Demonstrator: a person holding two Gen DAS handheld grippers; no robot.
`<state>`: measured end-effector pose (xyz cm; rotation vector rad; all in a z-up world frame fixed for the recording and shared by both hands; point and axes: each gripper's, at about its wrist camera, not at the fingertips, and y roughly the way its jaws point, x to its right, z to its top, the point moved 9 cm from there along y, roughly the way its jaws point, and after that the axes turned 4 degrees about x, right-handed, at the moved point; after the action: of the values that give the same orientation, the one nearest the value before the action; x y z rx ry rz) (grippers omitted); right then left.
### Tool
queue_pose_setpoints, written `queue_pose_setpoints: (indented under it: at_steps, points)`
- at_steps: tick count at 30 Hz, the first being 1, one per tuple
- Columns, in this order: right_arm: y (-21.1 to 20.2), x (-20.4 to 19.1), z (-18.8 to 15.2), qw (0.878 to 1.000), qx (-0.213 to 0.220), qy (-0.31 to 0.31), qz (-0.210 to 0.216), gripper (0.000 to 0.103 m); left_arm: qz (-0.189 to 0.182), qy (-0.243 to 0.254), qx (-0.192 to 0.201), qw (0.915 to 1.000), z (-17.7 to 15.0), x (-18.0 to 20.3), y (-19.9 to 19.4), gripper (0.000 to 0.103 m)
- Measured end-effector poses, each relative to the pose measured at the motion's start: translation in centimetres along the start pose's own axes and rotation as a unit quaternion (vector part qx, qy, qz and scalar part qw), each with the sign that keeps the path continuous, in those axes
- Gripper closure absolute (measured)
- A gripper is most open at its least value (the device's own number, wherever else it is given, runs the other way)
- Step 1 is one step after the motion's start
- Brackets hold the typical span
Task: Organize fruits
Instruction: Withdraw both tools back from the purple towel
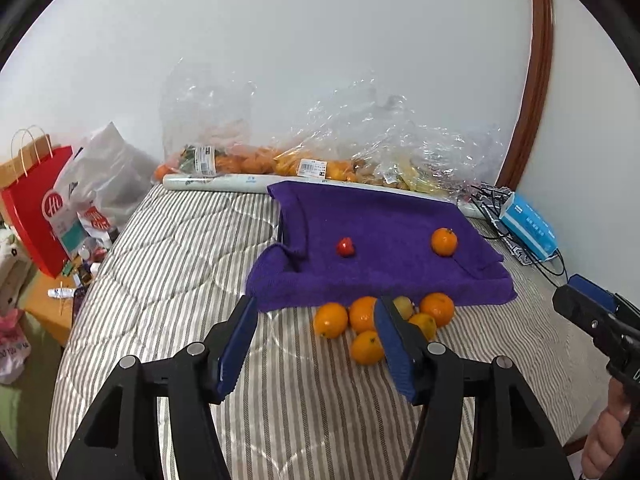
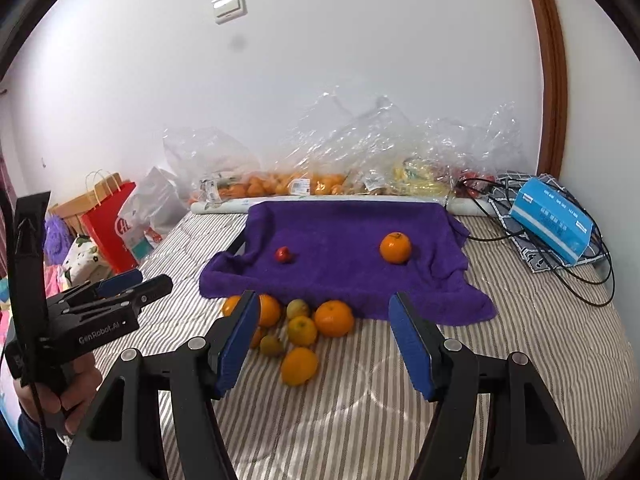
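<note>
Fruit pile (image 2: 298, 330) touching towel (image 2: 344, 240) front edge, bedspread (image 2: 360, 420) nearside bare.

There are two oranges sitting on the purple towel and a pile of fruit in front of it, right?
Not quite. In the right wrist view, the purple towel holds one orange and one small red fruit. The pile of fruit is in front of it.

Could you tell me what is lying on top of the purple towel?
On the purple towel lie one orange and one small red fruit, apart. Whatever the towel drapes over is mostly hidden.
</note>
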<state>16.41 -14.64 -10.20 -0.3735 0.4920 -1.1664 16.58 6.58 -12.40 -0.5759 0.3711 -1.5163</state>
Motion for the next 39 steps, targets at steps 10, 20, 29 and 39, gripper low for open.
queue_pose_setpoints:
  at_steps: [10,20,29,39]
  points:
    - [-0.9,-0.2,0.2,1.000,0.003,0.002,0.001,0.037,-0.001,0.006,0.000,1.0000,-0.3,0.0,-0.8,0.042]
    - [0.3,-0.9,-0.5,1.000,-0.005,-0.007,0.004,0.037,-0.002,0.000,-0.013,0.9999,-0.8,-0.6,0.0,0.040]
    - [1.6,-0.8,-0.7,1.000,-0.011,-0.010,0.002,0.037,0.000,-0.005,-0.031,0.9995,-1.9,-1.3,2.1,0.040]
    - [4.2,-0.5,-2.3,0.999,-0.041,-0.010,-0.004,0.037,0.003,-0.011,-0.063,0.9979,-3.6,-2.2,5.0,0.040]
